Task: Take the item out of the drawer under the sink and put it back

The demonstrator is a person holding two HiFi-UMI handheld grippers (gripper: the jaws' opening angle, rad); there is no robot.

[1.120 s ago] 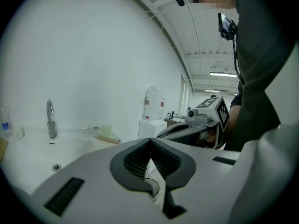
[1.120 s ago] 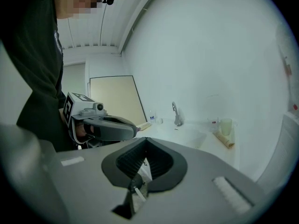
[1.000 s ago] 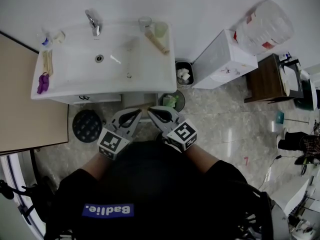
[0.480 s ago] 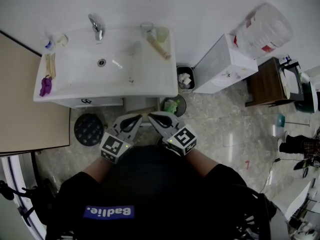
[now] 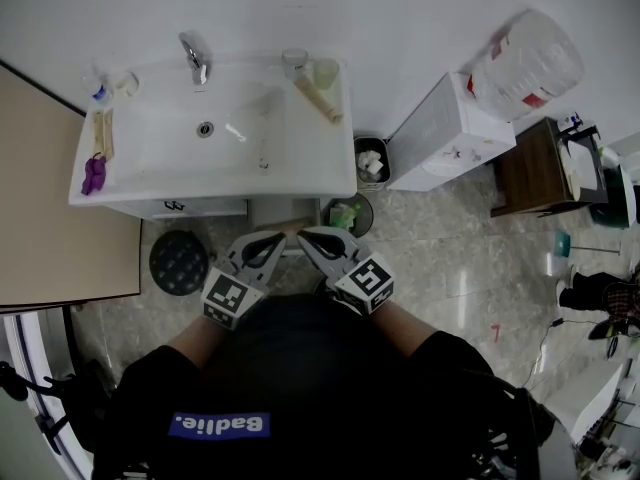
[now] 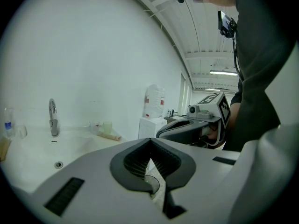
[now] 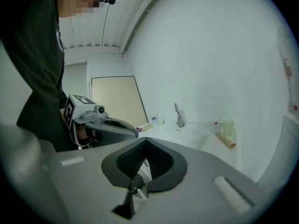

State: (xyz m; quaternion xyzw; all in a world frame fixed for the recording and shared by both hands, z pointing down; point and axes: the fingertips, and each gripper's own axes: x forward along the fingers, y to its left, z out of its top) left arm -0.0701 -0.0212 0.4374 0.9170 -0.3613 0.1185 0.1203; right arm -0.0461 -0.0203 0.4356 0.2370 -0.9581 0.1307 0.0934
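Note:
The white sink [image 5: 300, 173] stands on a vanity, and its drawer front [image 5: 175, 206] with a small dark handle looks closed. No item from the drawer shows. I hold both grippers close to my body, a little short of the vanity, tips nearly meeting. My left gripper [image 5: 282, 238] [image 6: 150, 143] is shut with nothing between its pads. My right gripper [image 5: 301, 233] [image 7: 145, 143] is shut and empty as well. Each gripper view shows the other gripper alongside: the right gripper [image 6: 187, 127] and the left gripper [image 7: 107, 127].
On the sink are a faucet [image 5: 193, 56], two cups [image 5: 308, 65], a tan tube [image 5: 320, 98], a purple thing [image 5: 92, 173]. On the floor are a black round stool [image 5: 178, 260], a green bin [image 5: 346, 213], a waste bin [image 5: 370, 160], a white cabinet [image 5: 440, 133].
The sink has slid slightly down and right in the head view. Both grippers stay shut, side by side, almost where they were.

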